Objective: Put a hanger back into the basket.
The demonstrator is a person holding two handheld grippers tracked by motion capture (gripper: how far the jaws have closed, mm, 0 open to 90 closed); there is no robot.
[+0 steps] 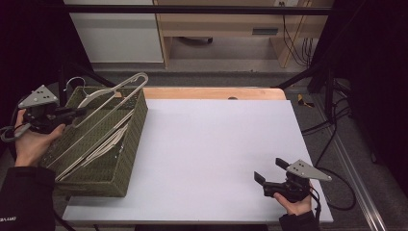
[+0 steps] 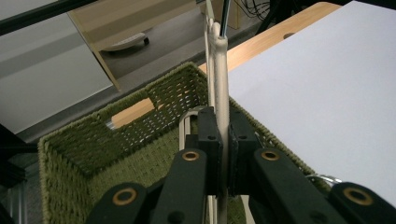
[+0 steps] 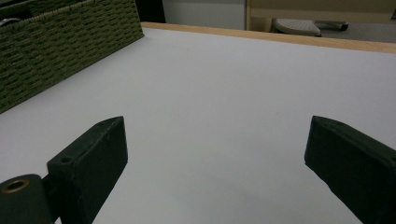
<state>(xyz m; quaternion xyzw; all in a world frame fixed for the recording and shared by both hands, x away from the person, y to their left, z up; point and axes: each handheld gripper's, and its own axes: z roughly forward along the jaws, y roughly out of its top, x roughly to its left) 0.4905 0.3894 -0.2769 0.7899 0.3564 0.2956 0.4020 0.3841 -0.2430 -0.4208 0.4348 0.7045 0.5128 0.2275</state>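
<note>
A green woven basket (image 1: 129, 144) stands at the table's left side with several pale clothes hangers lying in it. One pale hanger (image 1: 118, 96) is lifted slanting out of the basket, its metal hook toward the far left corner. My left gripper (image 1: 77, 113) is shut on that hanger at the basket's left rim; in the left gripper view the hanger's bar (image 2: 221, 79) runs up from between the closed jaws of the left gripper (image 2: 224, 140). My right gripper (image 1: 269, 173) rests near the table's front right, open over bare white board, as the right gripper (image 3: 215, 154) shows.
The white board (image 1: 216, 144) lies on a wooden table (image 1: 211, 93). Beyond it are a wooden shelf unit (image 1: 231, 24) and cables (image 1: 298, 43) on the floor. The basket's side (image 3: 56, 51) stands far left in the right gripper view.
</note>
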